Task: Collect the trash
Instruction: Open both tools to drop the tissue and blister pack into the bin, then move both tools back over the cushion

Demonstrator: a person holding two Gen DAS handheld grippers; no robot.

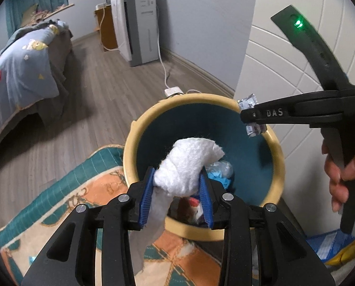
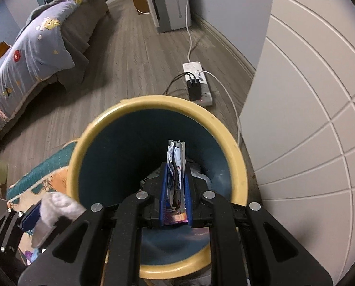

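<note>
A round bin with a yellow rim (image 1: 129,147) and a dark teal inside stands on the floor. My left gripper (image 1: 177,174) hangs over its near edge, blue pads shut on a crumpled white tissue (image 1: 189,159) whose tail droops below the fingers. In the right wrist view my right gripper (image 2: 176,166) points down into the bin (image 2: 82,143), shut on a flat silver wrapper (image 2: 176,150) standing upright between the pads. The left wrist view shows that wrapper (image 1: 247,102) over the bin's far right rim. Blue and clear scraps (image 1: 221,170) lie in the bin.
A patterned teal-and-orange rug (image 1: 82,190) lies left of the bin. A white panelled cabinet (image 2: 308,119) stands close on the right. A power strip (image 2: 197,83) with cables lies behind the bin. A bed (image 1: 22,66) is at left. A blue-and-yellow packet (image 1: 332,245) lies lower right.
</note>
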